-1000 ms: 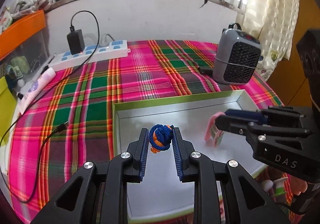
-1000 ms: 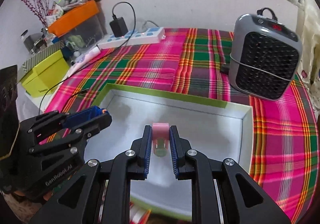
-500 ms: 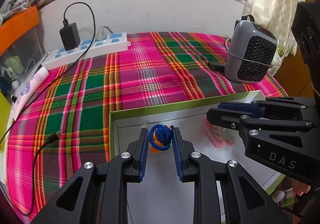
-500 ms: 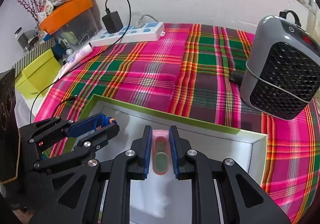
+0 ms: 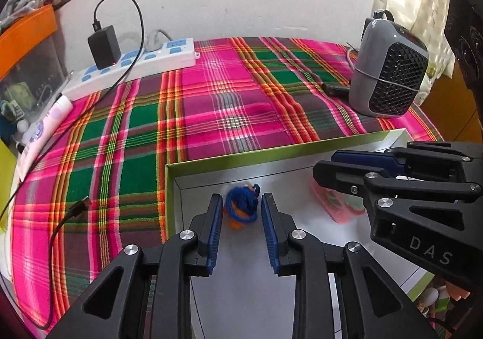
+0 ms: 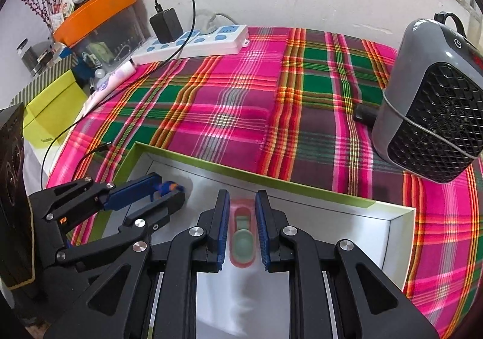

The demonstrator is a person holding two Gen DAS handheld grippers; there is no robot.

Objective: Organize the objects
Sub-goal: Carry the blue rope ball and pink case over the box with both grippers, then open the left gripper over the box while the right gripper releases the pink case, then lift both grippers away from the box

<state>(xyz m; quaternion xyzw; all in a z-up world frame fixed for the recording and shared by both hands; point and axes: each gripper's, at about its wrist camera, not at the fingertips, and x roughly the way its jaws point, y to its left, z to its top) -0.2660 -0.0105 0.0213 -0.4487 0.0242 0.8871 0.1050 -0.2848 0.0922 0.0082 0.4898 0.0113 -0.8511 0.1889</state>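
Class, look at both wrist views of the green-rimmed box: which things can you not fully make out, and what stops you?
- Blue and orange ball, left wrist view: motion-blurred, so contact with the jaws is unclear.
- Pink object, left wrist view: mostly hidden behind the right gripper.
- Box, both views: near edge hidden by the grippers.
- Cable, left wrist view: runs off the frame edge.

Your left gripper (image 5: 241, 212) points steeply down, its jaws having just been opening, pads now slightly apart from what sits between them. Your right gripper (image 6: 243, 218), close beside it and angled down alike, is clamped tight.
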